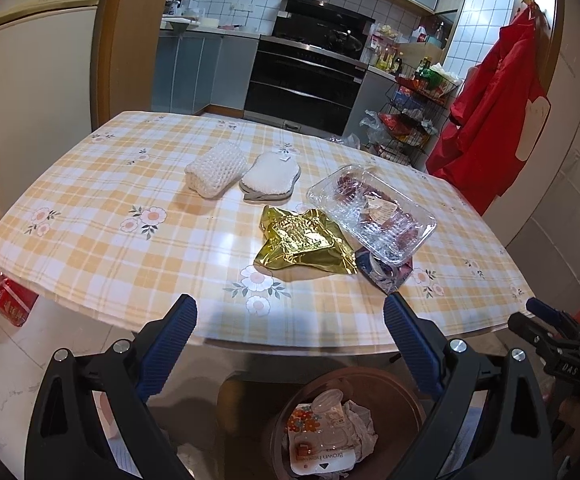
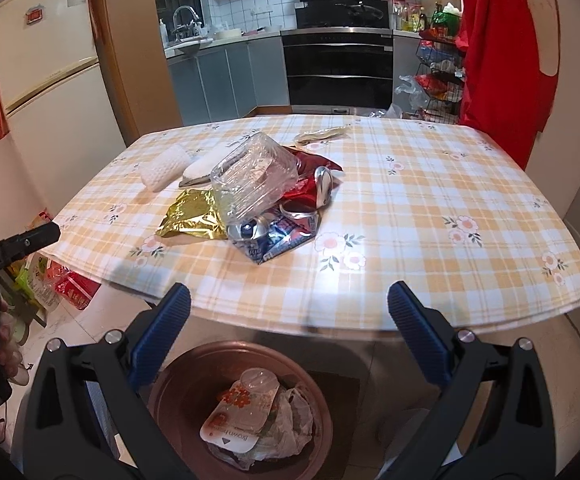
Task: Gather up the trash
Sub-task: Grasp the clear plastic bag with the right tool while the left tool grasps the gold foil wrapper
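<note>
Both the left gripper (image 1: 290, 320) and right gripper (image 2: 289, 310) hang wide-jawed and empty over the round brown waste bin (image 2: 178, 376), evidently ready to fetch the crumpled gold foil wrapper (image 1: 302, 242) and clear plastic tray (image 1: 370, 210) heaped mid-table beyond.

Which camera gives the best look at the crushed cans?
The right wrist view: the crushed cans lie exposed beside the clear plastic tray. In the left wrist view the tray covers them, leaving one blue corner visible.
</note>
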`<state>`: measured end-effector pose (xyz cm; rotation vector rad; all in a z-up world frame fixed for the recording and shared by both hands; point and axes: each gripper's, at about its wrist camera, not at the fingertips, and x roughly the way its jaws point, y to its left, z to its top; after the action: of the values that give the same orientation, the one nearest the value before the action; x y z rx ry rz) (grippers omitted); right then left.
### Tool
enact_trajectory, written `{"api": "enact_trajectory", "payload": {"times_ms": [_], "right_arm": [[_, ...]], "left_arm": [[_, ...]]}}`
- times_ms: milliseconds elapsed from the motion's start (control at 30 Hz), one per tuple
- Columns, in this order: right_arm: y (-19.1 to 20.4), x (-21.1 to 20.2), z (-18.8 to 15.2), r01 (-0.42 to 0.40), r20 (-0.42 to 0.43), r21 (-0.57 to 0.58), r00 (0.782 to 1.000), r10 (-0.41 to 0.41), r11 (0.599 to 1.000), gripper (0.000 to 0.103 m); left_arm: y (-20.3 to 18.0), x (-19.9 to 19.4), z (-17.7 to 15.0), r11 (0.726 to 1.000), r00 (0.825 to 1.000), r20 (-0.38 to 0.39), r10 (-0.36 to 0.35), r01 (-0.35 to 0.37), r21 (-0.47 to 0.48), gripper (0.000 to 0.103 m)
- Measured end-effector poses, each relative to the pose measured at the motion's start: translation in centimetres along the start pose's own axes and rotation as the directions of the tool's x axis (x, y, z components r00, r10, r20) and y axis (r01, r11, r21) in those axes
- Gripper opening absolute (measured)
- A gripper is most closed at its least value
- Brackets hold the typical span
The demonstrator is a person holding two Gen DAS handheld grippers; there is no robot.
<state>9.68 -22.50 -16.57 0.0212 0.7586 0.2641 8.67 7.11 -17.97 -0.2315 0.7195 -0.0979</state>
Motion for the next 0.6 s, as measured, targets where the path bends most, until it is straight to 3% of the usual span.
{"api": "enact_trajectory", "payload": {"times_ms": [167,233,467,600], "right_arm": [[-1.1,3.3,2.2,-0.071,-0.01,0.027,0.997,0.071,0.997,0.096],[-1.4,5.0,3.4,-0.112,-0.009,0.04,0.994,0.113,0.993,0.085],[-2.8,11.6,6.9,-0.23,0.007,0.168,0.973,0.232,0.959,0.065],[-3.4,14.8,7.9,-0.247,-0.006,0.265,0.966,0.258,0.932,0.064]], "left_arm": [[-0.1,2.4,1.1,0.999,1.0,-0.019,-0.005,0.005,0.033,0.092],[0.0,3.5,1.6,0.999,1.0,-0.023,-0.01,0.011,0.035,0.092],[0.2,7.6,3.0,0.998,0.998,-0.053,-0.029,0.032,0.046,0.092],[0.5,9.9,3.2,0.998,0.996,-0.082,-0.039,0.042,0.043,0.092]]}}
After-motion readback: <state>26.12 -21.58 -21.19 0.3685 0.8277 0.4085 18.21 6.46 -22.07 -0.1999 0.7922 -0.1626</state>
